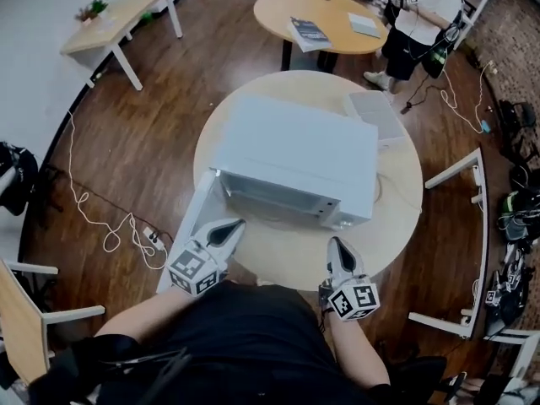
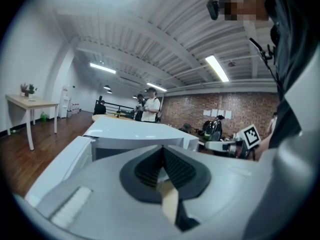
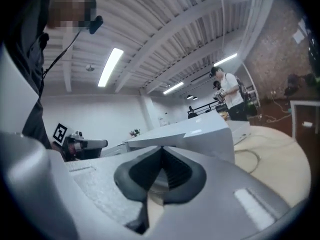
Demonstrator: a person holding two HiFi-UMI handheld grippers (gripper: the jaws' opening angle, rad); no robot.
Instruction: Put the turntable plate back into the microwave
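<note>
Microwave point(image 1: 291, 154) sits mid round table point(image 1: 396, 192), its door point(image 1: 190, 226) swung open toward the near left edge. Left gripper point(image 1: 237, 224) and right gripper point(image 1: 337, 245) hover over the bare near rim, well apart, each with jaws pressed together on nothing. Turntable plate shows in no view.

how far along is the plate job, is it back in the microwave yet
Likely done: no plate shows on the table or in the tongs, though the microwave cavity can't be seen into. In hand: nothing; left tongs and right tongs are shut and empty. Left: the door stands open.
</note>
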